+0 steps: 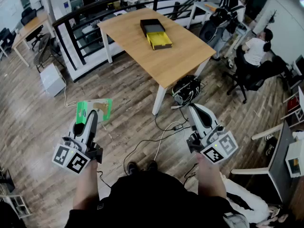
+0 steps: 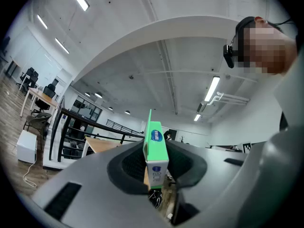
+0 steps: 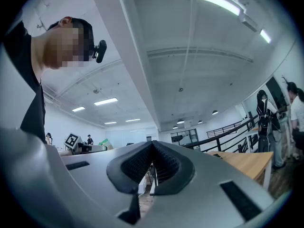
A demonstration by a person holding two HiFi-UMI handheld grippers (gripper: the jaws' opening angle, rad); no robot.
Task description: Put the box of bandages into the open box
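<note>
In the head view I stand on the wooden floor, well short of the wooden table [image 1: 180,61]. On it lies the open box [image 1: 156,33], black with a yellow tray pulled out toward me. My left gripper [image 1: 93,114] is held low at the left, shut on the green box of bandages [image 1: 95,109], which sticks up past the fingertips. The left gripper view shows that green box [image 2: 156,148] upright and edge-on, clamped between the pads of the left gripper [image 2: 156,164]. At the right my right gripper [image 1: 193,108] is shut with nothing in it. Its pads meet in the right gripper view [image 3: 153,148].
A black bag [image 1: 186,90] and cables [image 1: 161,137] lie on the floor by the table's near leg. A black railing [image 1: 85,13] runs behind the table. A white box [image 1: 51,79] stands at the left. People sit at desks [image 1: 256,49] at the right.
</note>
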